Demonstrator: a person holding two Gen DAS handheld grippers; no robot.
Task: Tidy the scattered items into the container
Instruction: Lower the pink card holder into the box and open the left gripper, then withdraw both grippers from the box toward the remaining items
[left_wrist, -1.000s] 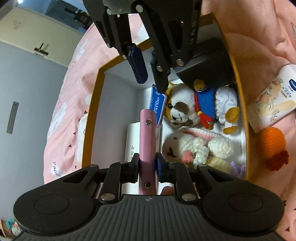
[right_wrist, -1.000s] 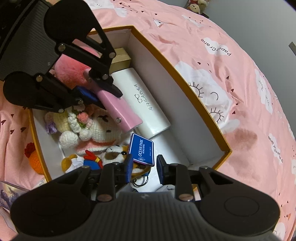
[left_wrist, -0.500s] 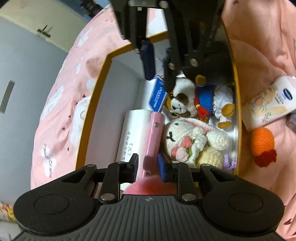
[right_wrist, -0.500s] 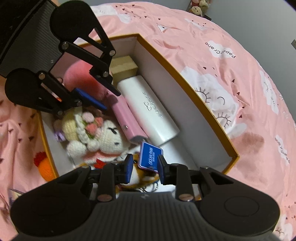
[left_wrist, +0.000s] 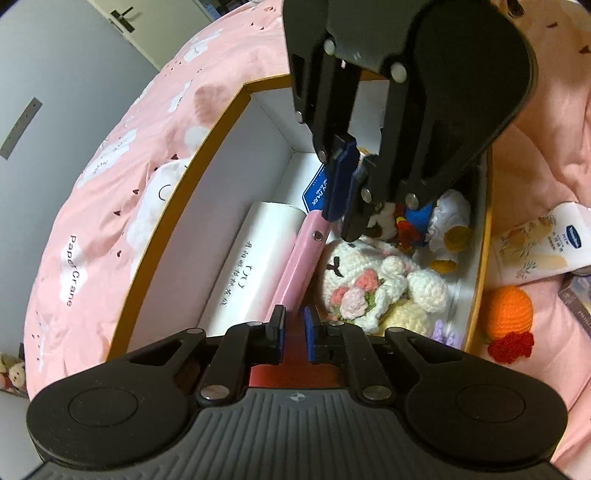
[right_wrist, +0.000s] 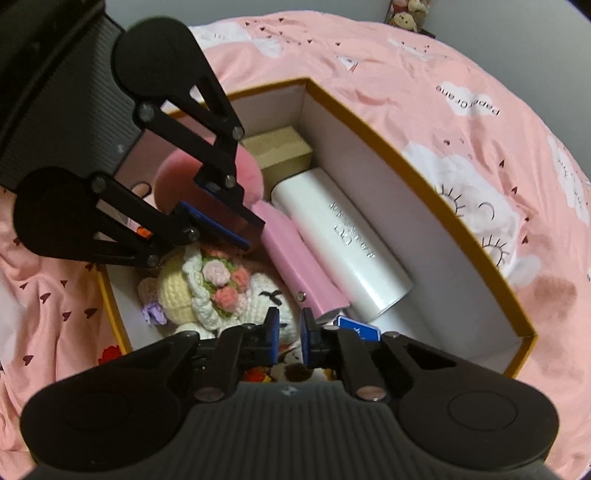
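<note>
Pink handle (left_wrist: 300, 266) lies in the box (left_wrist: 207, 173), wedged between the white tube (left_wrist: 255, 266) and the crochet bunny (left_wrist: 369, 284). Left gripper (left_wrist: 293, 325) has its jaws pressed nearly together around the handle's near end, though I can't tell if the pads really bite. Right gripper (right_wrist: 287, 332) hangs over the bunny, jaws just been closing, narrow gap, nothing pinched. Orange toy (left_wrist: 508, 314) and lotion tube (left_wrist: 539, 243) sit outside on the bedspread (left_wrist: 110, 184).

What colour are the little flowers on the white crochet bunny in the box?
Pink, with green leaves. The crochet bunny shows them best in the right wrist view.
</note>
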